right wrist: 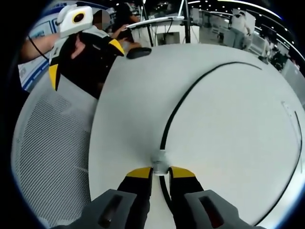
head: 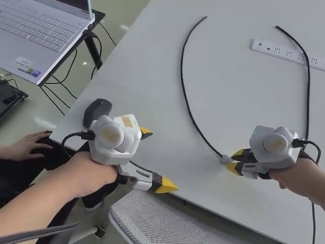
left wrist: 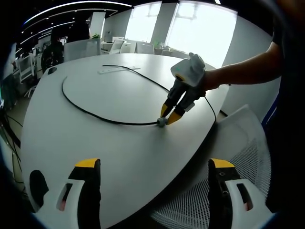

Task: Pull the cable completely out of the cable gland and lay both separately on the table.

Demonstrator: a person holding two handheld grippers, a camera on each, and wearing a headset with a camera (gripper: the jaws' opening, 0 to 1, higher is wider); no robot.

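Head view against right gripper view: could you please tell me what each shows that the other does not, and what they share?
Head view: the laptop beside the table, and the right gripper from outside, its white body in the person's hand. Right gripper view: a look along that gripper's yellow-tipped jaws, and office desks beyond the table. Both: the black cable curving over the white table to the grey cable gland at the right gripper's tips, the left gripper with jaws wide open, and the mesh chair.
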